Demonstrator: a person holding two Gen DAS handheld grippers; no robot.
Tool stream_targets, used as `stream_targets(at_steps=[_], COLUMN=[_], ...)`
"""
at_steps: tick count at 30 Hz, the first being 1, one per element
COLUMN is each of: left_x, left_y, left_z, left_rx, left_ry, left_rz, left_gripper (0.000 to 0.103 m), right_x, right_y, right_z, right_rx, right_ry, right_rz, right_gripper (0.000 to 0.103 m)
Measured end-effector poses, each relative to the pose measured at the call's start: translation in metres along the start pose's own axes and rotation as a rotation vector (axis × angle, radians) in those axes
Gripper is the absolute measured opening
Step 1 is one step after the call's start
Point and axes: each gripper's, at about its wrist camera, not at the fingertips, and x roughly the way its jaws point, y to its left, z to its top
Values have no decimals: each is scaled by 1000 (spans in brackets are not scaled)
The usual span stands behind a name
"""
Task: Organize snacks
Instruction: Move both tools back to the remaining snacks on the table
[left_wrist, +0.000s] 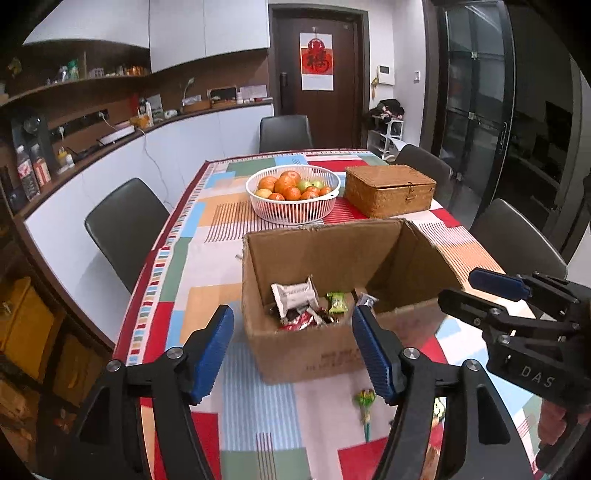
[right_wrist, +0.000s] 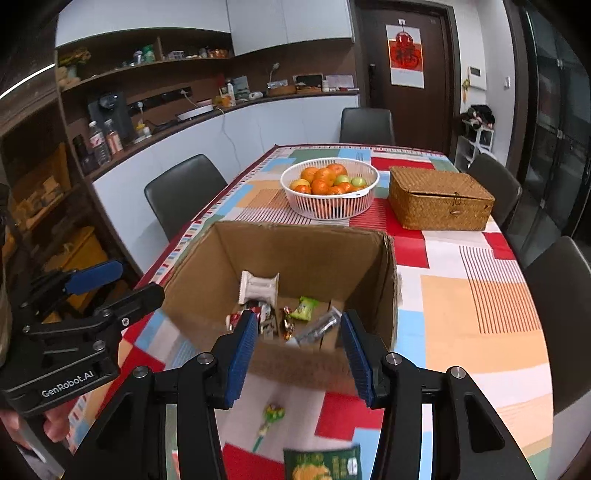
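Note:
An open cardboard box (left_wrist: 317, 254) (right_wrist: 295, 251) stands on the patchwork tablecloth. Inside lie several wrapped snacks, among them a white packet (left_wrist: 293, 295) (right_wrist: 258, 288) and a small green one (left_wrist: 337, 302) (right_wrist: 304, 308). In front of the box a green-wrapped lollipop (left_wrist: 365, 402) (right_wrist: 271, 415) lies on the cloth, and nearer still a green snack bag (right_wrist: 321, 463). My left gripper (left_wrist: 293, 350) (right_wrist: 138, 278) hovers open before the box's near left corner, nothing between its blue pads. My right gripper (right_wrist: 299, 354) (left_wrist: 458, 286) is open above the near wall, empty too.
Behind the box stand a white basket of oranges and green fruit (left_wrist: 293, 195) (right_wrist: 330, 188) and a closed wicker box (left_wrist: 389, 190) (right_wrist: 439, 201). Dark chairs (left_wrist: 125, 225) line the table's sides and far end. A counter with bottles runs along the left wall.

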Motion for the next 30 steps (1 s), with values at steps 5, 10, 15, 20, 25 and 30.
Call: stream_targets(at_steps=[5,10,15,20,25,30], left_x=[-28,-42,-44,-38,-27,-14], left_y=[-6,-12,-13,-16,-18,-26], left_z=[-22,-51,-79,-109,-134,-158], left_rx=[11,23,-6,-25,-29,-22], left_ry=[-33,-13,36,113,188,258], left_rz=[28,42,32,19,3,1], left_gripper=[71,71,73,73,73,73], right_x=[-24,-35,-41,-43,-40,-32], right_y=[6,9,12,17,20,17], right_z=[-22,-45,-69,-94,-121,-147], right_rx=[-8,-26,-40,-61,-95,-115], right_ry=[-16,14,44,84,148,208], right_rz=[12,0,-24,-44,-66,-95], right_gripper=[48,53,53,53,53,53])
